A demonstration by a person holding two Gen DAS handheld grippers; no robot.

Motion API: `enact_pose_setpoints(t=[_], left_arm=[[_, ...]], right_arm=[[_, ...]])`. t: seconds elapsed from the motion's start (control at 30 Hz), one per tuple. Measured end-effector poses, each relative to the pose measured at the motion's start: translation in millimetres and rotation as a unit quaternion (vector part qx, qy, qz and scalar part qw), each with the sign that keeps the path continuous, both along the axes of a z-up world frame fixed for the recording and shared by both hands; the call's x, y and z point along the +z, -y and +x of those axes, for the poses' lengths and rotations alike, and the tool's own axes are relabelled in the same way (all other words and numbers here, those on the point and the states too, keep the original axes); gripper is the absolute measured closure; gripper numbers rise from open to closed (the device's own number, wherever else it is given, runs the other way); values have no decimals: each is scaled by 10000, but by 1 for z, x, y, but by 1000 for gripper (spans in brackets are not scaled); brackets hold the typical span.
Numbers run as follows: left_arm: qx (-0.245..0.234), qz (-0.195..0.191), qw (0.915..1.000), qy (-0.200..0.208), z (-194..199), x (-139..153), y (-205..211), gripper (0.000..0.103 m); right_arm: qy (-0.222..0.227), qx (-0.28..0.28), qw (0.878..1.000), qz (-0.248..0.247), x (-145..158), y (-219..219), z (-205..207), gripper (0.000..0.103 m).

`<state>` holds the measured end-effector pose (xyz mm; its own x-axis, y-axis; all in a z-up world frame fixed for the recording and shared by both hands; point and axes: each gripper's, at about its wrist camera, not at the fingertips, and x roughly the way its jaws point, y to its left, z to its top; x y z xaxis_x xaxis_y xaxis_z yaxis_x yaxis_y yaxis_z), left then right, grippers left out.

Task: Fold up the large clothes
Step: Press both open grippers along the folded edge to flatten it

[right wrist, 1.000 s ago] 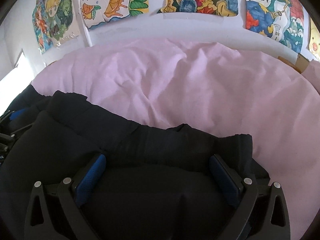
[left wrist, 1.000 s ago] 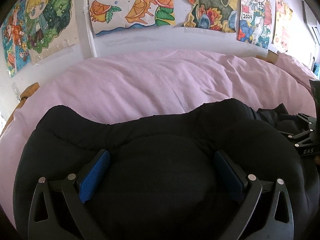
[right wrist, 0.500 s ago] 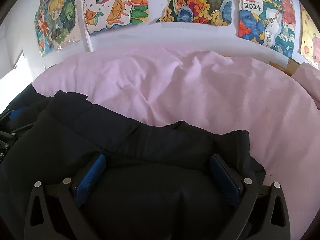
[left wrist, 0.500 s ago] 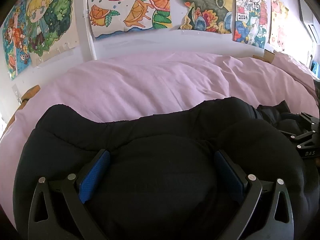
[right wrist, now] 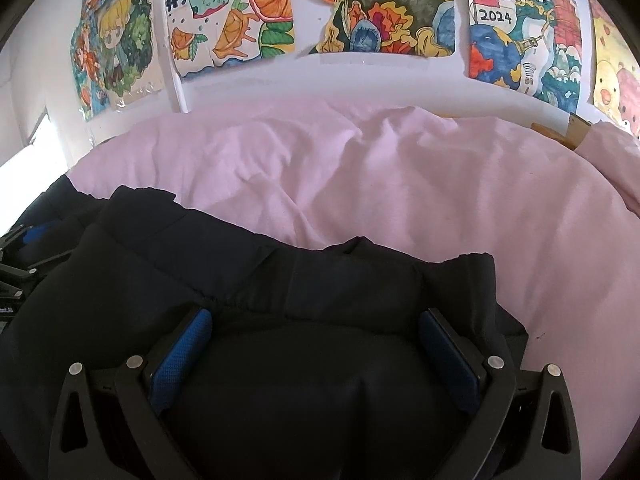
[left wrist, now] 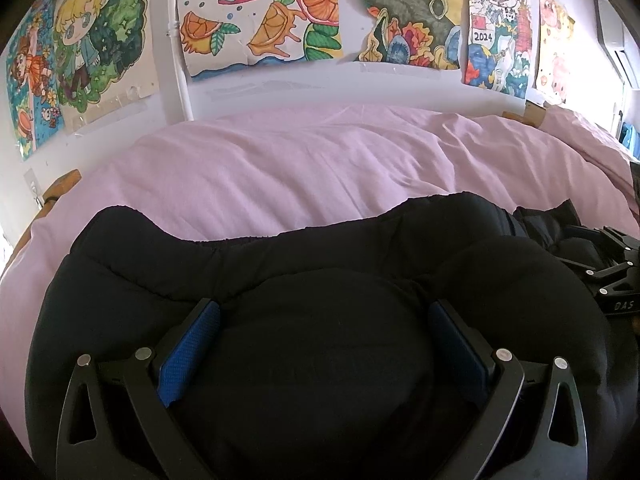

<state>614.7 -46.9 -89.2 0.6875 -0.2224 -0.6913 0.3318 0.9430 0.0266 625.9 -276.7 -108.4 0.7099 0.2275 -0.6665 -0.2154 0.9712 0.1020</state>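
Padding is the hazard on this black padded garment (left wrist: 320,264), which lies heaped on the pink bedcover (left wrist: 304,168), its far hem toward the wall of drawings (left wrist: 260,24). At the left end, the left gripper (left wrist: 324,340) stands with its jaws spread wide and a fat bulge of quilted cloth swelling between the blue pads (left wrist: 188,356); nothing is pinched. Further right, the right gripper (right wrist: 316,344) is likewise spread over the garment's other end, near a rumpled hem edge with bare bedcover just beyond. Risk, as I judge it: if the jaws close on the puffed top layer alone, the slippery shell could squeeze out or only one layer could lift, leaving the fold lopsided. Uneven lifting between the two ends could also drag the bedcover into wrinkles or let the bulk slump back.
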Motion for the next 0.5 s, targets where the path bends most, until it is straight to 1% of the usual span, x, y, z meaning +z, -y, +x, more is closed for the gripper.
enact_pose_setpoints(t=[0.23,0.4,0.47,0.5], left_arm=[[-17,-55,10000,-5,-3,0,-2,1],[-39,-126,9999,12,-5,1,-4,1],[-38,-175,9998,11,-5,2,-5,1],[-42,-201,9998,9,-5,2,-6,1]], right_arm=[[0,12,10000,78,1,2,-1,0],[-1,41,9997,231,6,7,-6,0],[44,48,9995,300,11,10,-9,0],[139,57,9990,414,16,13,-14,0]])
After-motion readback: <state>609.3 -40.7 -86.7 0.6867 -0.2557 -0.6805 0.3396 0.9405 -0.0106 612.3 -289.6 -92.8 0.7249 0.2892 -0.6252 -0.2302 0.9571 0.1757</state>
